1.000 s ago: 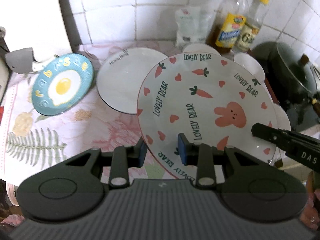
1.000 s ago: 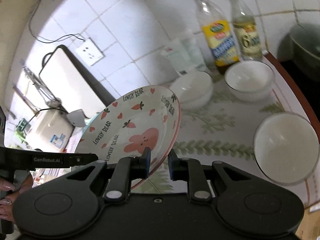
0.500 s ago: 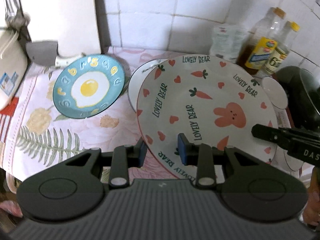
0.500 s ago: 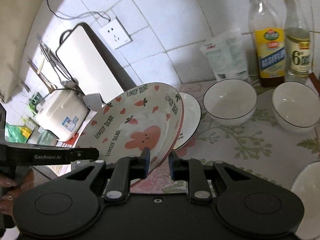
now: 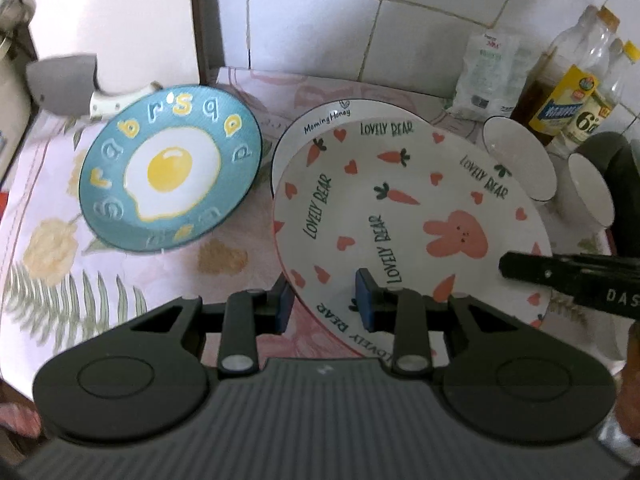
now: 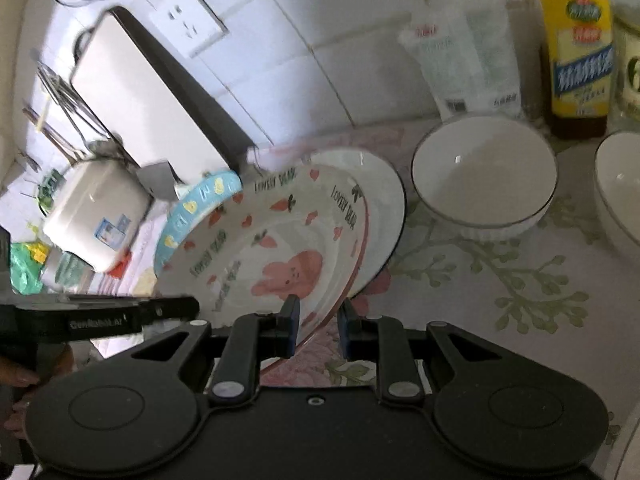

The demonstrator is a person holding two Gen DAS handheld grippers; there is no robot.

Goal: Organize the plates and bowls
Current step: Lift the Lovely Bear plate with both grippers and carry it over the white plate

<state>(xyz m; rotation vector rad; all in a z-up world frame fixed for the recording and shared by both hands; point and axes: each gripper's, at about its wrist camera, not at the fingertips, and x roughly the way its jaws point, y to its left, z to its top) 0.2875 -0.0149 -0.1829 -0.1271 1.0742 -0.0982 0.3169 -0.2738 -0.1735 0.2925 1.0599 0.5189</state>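
Both grippers hold the white "Lovely Bear" bunny plate [image 5: 400,216] by its rim. My left gripper [image 5: 326,306] is shut on its near left edge. My right gripper [image 6: 318,326] is shut on the opposite edge of the plate [image 6: 280,248]. The plate hangs tilted just over a white black-rimmed plate [image 5: 320,124] on the counter, which also shows in the right wrist view [image 6: 384,208]. A blue fried-egg plate [image 5: 168,168] lies to its left. Two white bowls [image 6: 484,176] [image 6: 620,188] stand to the right.
The counter has a flowered cloth [image 5: 120,276]. Oil bottles [image 5: 568,92] and a white packet [image 5: 488,72] stand by the tiled wall. A dark pot [image 5: 624,184] is at the far right. A white appliance [image 6: 96,216] and a cutting board [image 6: 140,96] stand at the left.
Both grippers carried the bunny plate left and lower. It now sits low over the white black-rimmed plate. The grips have not changed.
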